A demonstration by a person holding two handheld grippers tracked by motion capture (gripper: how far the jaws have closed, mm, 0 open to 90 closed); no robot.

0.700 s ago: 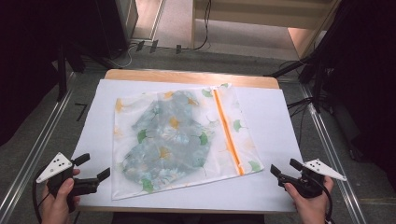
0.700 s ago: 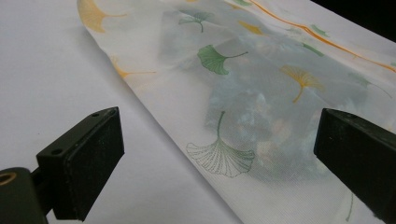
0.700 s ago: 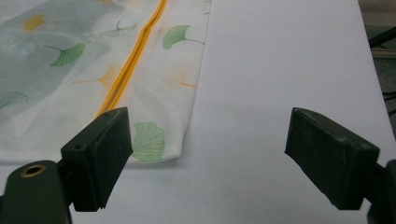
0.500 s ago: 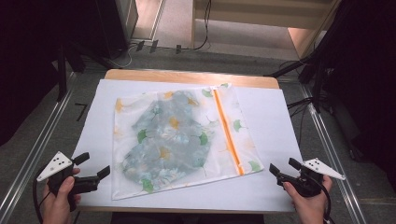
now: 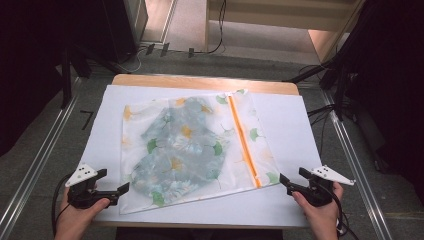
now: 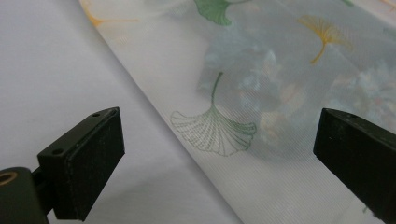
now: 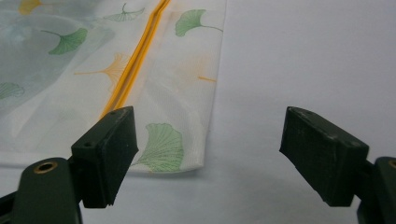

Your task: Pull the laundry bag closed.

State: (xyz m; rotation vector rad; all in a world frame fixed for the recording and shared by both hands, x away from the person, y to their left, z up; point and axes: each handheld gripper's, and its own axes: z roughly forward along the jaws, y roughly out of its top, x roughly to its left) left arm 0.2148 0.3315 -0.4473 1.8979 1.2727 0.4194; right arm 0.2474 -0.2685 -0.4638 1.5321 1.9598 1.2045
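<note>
On the white sheet [image 5: 295, 125], both grippers [image 5: 122, 189] [image 5: 285, 181] gape wide and empty; nip the mesh bag's [image 5: 190, 145] near corners squarely.

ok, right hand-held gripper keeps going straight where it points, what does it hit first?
Probably the near corner of the mesh bag, beside its orange zipper. The right hand-held gripper is open, with white table cover between; depth is unclear.

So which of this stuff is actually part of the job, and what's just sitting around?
Part of the job:
mesh bag with orange zipper, garment inside
left claw, open
right claw, open

Just around:
white sheet
floor cables
metal rails
</note>
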